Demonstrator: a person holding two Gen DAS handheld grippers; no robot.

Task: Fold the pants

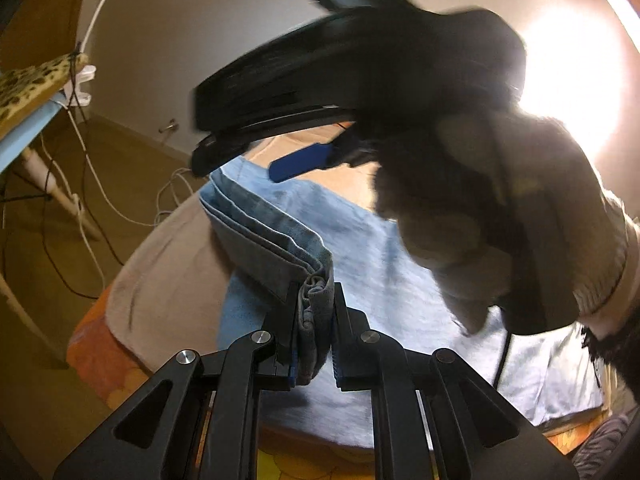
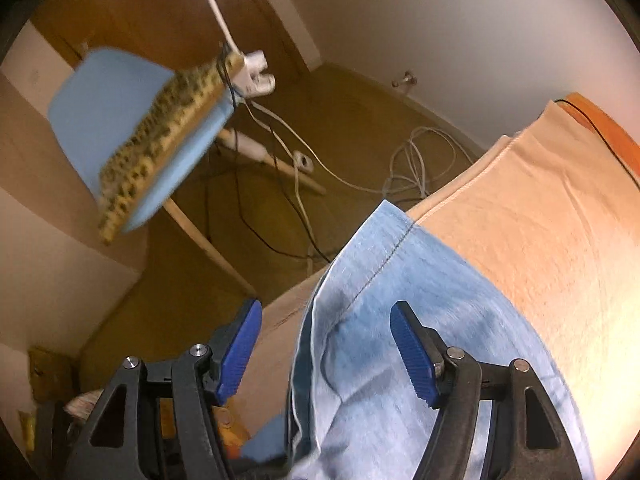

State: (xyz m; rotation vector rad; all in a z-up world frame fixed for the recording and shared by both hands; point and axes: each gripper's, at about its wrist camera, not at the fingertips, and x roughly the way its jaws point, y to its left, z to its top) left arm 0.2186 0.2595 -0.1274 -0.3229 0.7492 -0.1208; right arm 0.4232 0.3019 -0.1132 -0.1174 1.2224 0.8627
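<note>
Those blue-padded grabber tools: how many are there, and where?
2. The left gripper is clamped on a bunched fold of the jeans; the right gripper hovers open above the denim.

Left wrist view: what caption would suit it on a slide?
Left gripper clamps bunched jeans while the gloved right hand swings the right gripper overhead.

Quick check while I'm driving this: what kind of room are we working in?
Probably a bedroom at home. The jeans lie on a beige sheet over what looks like a bed; a blue chair and loose cables sit on the wooden floor.
</note>
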